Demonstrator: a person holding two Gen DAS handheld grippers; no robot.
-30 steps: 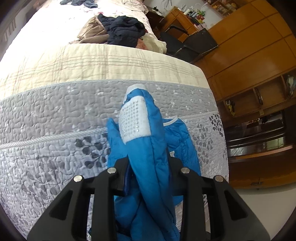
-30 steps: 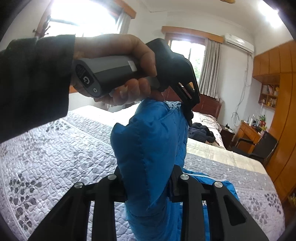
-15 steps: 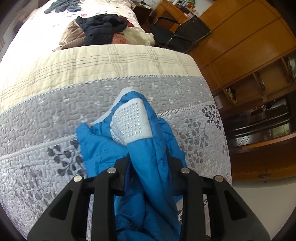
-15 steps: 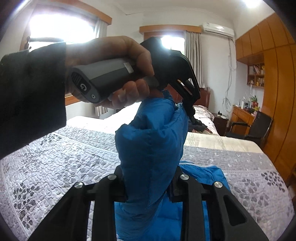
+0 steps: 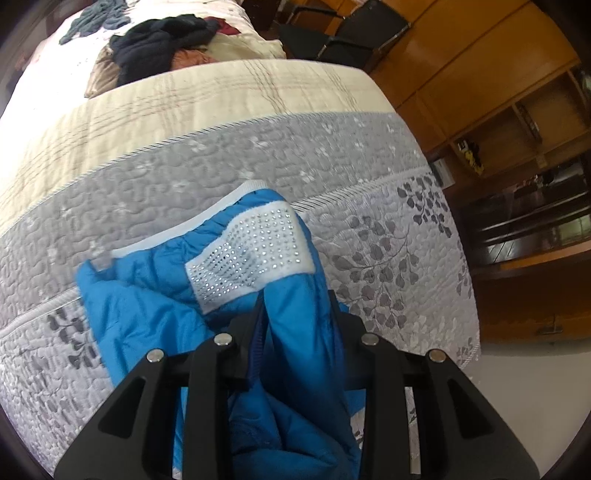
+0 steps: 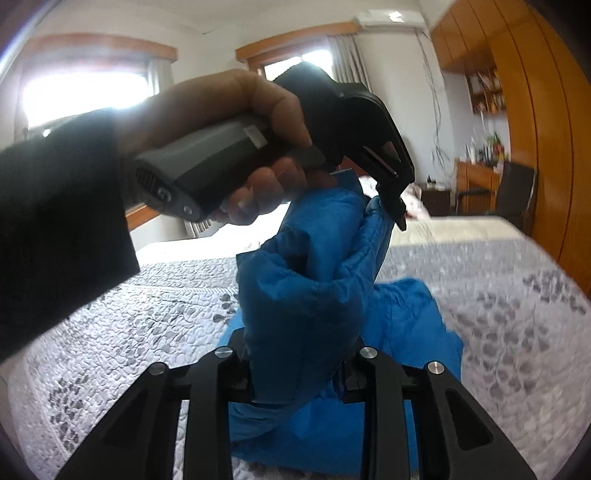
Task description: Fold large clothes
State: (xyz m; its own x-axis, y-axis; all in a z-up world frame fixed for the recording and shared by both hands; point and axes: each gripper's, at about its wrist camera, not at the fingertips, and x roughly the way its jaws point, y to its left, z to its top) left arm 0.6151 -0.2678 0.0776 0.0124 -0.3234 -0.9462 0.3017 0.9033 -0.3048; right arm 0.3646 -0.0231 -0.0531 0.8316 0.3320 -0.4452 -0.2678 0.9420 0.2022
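A blue puffer jacket with a white rhinestone patch and white trim hangs over the grey quilted bedspread. My left gripper is shut on a thick fold of it. My right gripper is shut on another bunched fold of the jacket. In the right wrist view a hand in a dark sleeve holds the left gripper just above the jacket, its fingers pinching the top of the same bunch. The jacket's lower part rests crumpled on the bed.
A pile of dark and tan clothes lies further up the bed on a cream plaid blanket. A black chair and wooden cabinets stand off the bed's right side. Windows are behind.
Both grippers have come lower toward the bed with the jacket. More of the jacket now lies spread on the quilt, its body swung out to the left.
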